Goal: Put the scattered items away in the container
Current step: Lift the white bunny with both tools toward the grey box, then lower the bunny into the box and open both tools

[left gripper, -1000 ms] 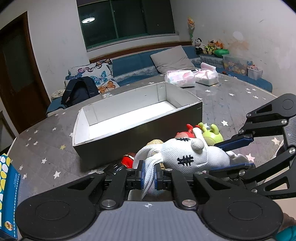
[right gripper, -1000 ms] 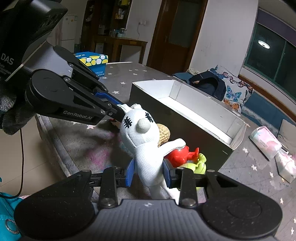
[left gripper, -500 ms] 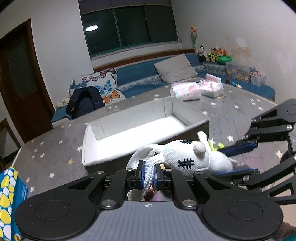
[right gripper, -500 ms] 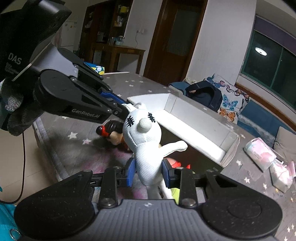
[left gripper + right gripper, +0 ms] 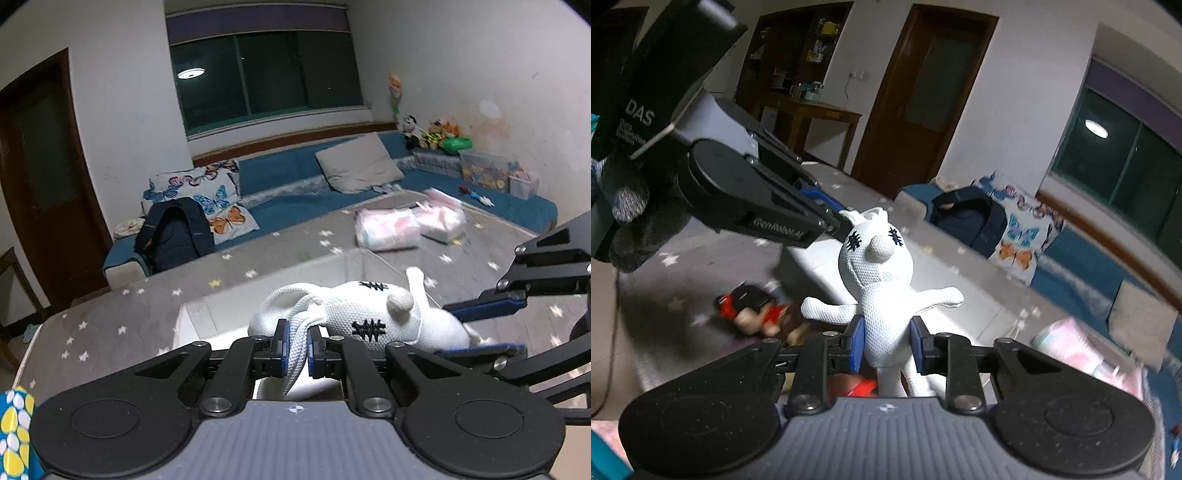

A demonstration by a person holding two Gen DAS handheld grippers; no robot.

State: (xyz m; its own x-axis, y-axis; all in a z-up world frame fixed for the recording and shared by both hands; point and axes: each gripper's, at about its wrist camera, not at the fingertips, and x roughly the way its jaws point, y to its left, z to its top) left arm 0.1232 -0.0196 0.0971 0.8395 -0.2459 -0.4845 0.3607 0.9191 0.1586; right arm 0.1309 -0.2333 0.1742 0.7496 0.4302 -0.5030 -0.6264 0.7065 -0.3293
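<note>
A white plush rabbit (image 5: 373,317) with black stitched eyes hangs in the air between both grippers. My left gripper (image 5: 295,349) is shut on its long ear. My right gripper (image 5: 886,341) is shut on its body (image 5: 882,295) and shows at the right of the left wrist view (image 5: 484,325). The left gripper grips the ear in the right wrist view (image 5: 834,221). The white-lined box (image 5: 207,314) lies just below and behind the rabbit. A red and black toy (image 5: 750,302) lies on the table beside the box.
The grey star-patterned table (image 5: 110,317) carries pink tissue packs (image 5: 388,229) at the far side. A blue and yellow box (image 5: 14,435) stands at the left edge. A blue sofa with cushions and a dark backpack (image 5: 173,232) lies behind the table.
Both grippers have lifted the rabbit up off the pile of toys, and it now hangs higher, over the near wall of the box. The remaining toys have dropped lower in view.
</note>
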